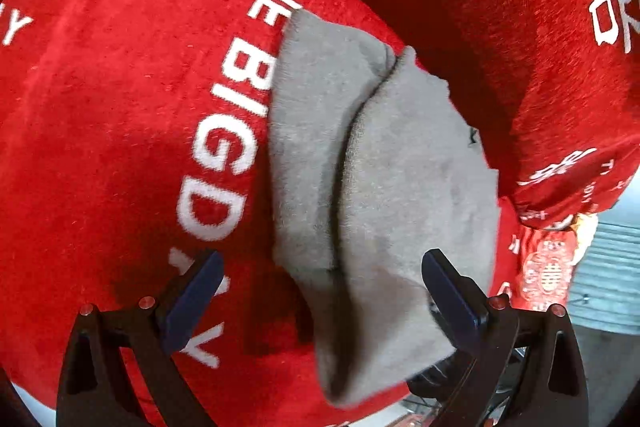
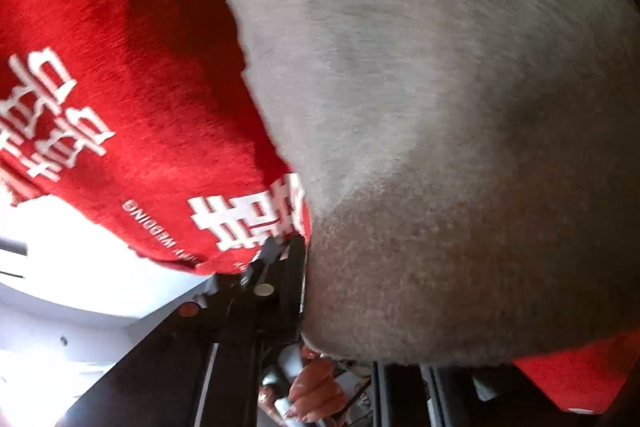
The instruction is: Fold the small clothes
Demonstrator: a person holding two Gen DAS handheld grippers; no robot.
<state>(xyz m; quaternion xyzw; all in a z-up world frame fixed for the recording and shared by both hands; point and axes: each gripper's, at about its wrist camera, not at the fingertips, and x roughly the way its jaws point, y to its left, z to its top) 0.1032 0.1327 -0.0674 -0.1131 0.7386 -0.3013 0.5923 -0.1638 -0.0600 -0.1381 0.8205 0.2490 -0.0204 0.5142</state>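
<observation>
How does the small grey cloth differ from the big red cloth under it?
The grey cloth is plain, while the red cloth carries white lettering such as "THE BIG DAY". The grey cloth is much smaller and lies folded in layers on top; the red cloth spreads out beneath it and fills most of the view. Both look like soft, fuzzy fabric.

The spread left tongs point(image 1: 322, 301) have open room over the red cloth point(image 1: 120, 127), while the grey garment point(image 2: 440, 147) blocks the right view.

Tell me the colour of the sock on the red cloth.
Plain grey, no pattern visible. The sock shows best in the left wrist view, against the red cloth with white lettering.
</observation>
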